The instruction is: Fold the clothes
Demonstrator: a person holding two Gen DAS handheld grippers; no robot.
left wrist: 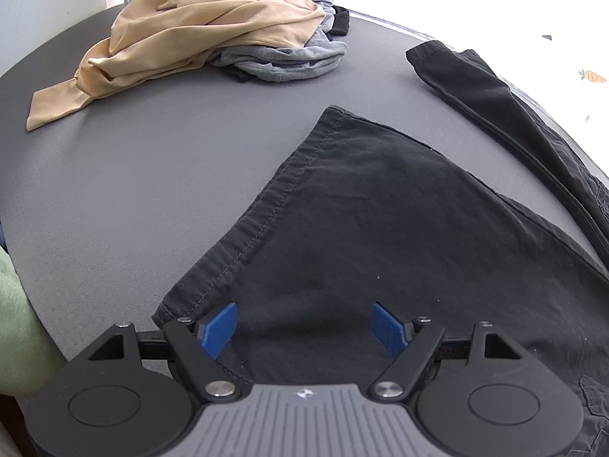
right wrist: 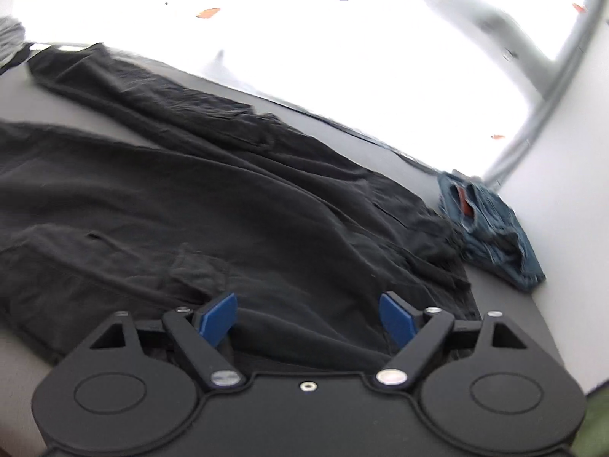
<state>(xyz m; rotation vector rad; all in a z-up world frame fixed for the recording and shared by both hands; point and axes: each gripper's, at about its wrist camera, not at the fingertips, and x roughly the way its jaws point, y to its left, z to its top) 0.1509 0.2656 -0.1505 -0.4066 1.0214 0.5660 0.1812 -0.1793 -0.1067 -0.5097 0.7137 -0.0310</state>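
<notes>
Both claws, left [left wrist: 304, 329] and right [right wrist: 307, 320], gape empty over black trousers [left wrist: 380, 228] spread flat on the worktop [left wrist: 133, 190], ready for folding

No readable text

Nothing legible is showing; only a small wordless emblem is sitting on the left gripper [left wrist: 304, 329] body.

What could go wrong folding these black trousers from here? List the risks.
1. Both the left gripper and right gripper are open over the black trousers; a shallow pinch may catch only the top layer.
2. The far leg lies along the table edge and could slide off when pulled.
3. The denim garment touches the trousers and might drag along.
</notes>
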